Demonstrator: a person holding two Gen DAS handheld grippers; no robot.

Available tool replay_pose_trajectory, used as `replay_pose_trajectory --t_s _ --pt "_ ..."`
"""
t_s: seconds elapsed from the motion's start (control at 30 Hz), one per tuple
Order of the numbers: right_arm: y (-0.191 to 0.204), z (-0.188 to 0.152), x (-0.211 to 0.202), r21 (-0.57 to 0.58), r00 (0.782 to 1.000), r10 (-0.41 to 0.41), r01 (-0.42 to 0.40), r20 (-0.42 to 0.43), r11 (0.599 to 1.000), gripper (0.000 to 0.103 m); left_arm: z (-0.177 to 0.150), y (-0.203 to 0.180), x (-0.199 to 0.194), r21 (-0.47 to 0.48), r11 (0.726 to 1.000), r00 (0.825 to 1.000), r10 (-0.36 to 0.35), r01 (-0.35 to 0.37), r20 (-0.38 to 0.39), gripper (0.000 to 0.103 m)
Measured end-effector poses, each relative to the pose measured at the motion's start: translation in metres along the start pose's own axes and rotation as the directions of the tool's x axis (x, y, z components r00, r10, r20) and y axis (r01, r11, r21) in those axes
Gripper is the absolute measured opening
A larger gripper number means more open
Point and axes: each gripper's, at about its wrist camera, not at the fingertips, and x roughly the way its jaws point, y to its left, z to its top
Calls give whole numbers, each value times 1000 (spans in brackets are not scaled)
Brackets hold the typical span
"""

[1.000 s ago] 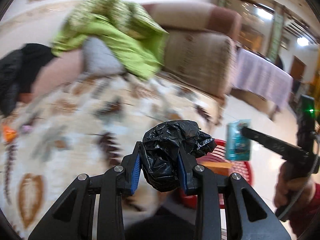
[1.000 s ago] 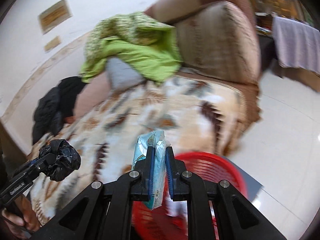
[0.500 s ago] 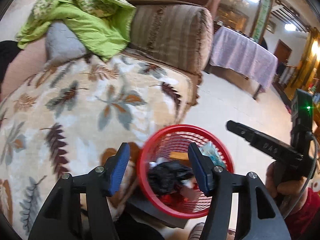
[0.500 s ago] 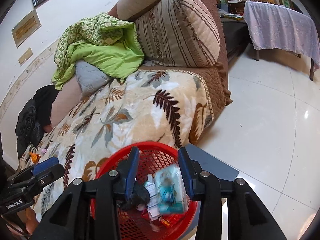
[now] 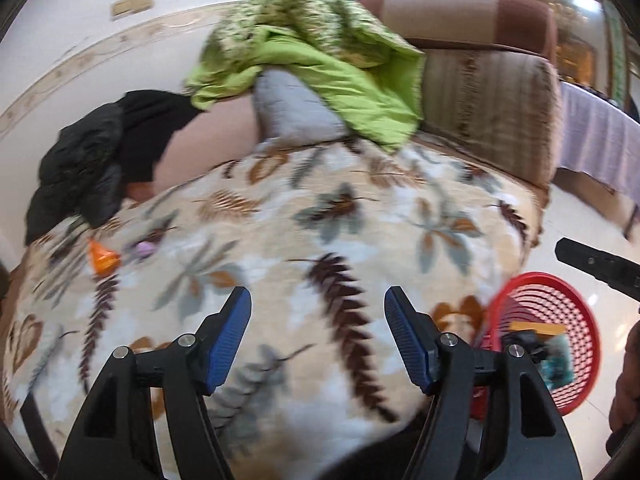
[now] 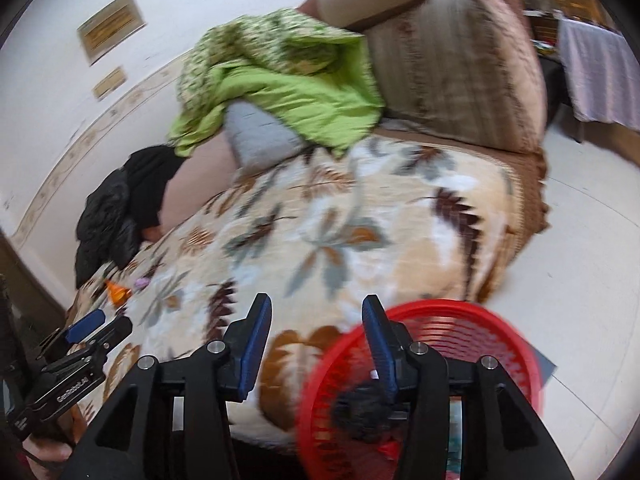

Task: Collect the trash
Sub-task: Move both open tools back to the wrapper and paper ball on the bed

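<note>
On the big sofa [image 5: 480, 92] lies a leaf blanket [image 5: 320, 240], and it fills most of both views. At about twelve o'clock on it sits a green quilt [image 5: 320, 64] over a grey pillow [image 5: 292, 112]. A black coat [image 5: 100, 160] is heaped at about ten o'clock.

Down at four o'clock in the left view stands the red basket [image 5: 576, 304], on the floor, right up against the sofa edge. It holds trash: a black bag [image 6: 360, 408] and a blue-green packet [image 5: 558, 364] lie inside.

More trash waits on the blanket. An orange wrapper [image 5: 102, 258] and a small purple bit [image 5: 144, 247] sit close together at about nine o'clock, well apart from the basket.

Both tools are empty. The left gripper [image 5: 318, 340] has its jaws opening, with only blanket showing between them. The right gripper [image 6: 316, 348] is opening too, with nothing between its blue fingers [image 6: 254, 344].

I think the next job is the orange wrapper. To do it well, reach across with jaws wide, come down over the wrapper, and pinch only the wrapper, not the fluffy blanket. The pictures are blurry, so go slow near the small bits.
</note>
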Motion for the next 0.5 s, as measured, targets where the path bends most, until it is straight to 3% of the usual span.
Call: replay_pose_trajectory --t_s 0.17,0.5 --pt "49 -3 19 -83 998 57 -60 -35 995 51 -10 41 -5 -44 997 998 70 -71 -5 68" --pt "119 -13 50 -195 990 105 -123 -98 973 51 -28 101 -6 -120 983 990 137 -140 -30 68"
